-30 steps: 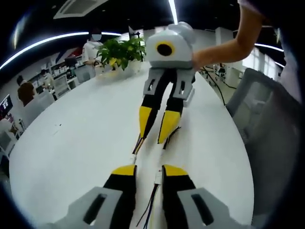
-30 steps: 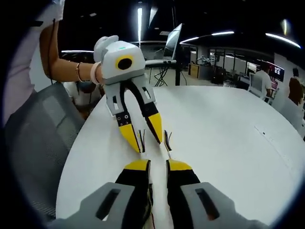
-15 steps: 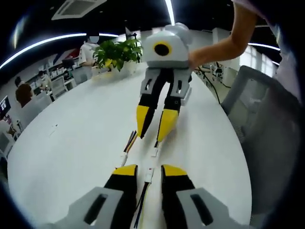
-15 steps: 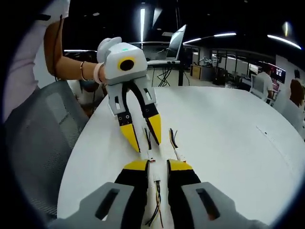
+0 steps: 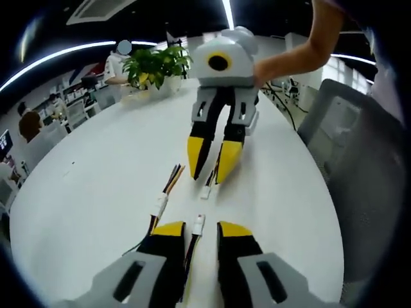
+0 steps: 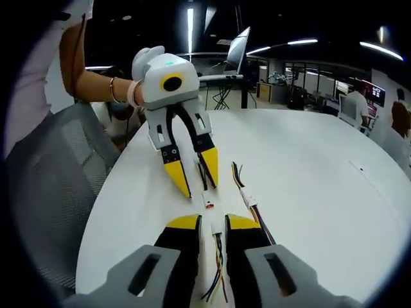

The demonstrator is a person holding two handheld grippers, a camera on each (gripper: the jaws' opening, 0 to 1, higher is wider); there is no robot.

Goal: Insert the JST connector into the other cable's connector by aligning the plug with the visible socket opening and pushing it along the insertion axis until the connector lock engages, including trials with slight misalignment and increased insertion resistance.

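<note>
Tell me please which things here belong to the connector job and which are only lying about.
Job: left gripper, right gripper, left cable and right cable, each between its gripper's jaws.
Lying about: third cable, plant, chair.

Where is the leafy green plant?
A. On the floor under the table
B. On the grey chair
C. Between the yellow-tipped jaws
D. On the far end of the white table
D. In the left gripper view the leafy green plant stands at the far end of the round white table, beyond the right gripper, not on the grey mesh chair.
</note>
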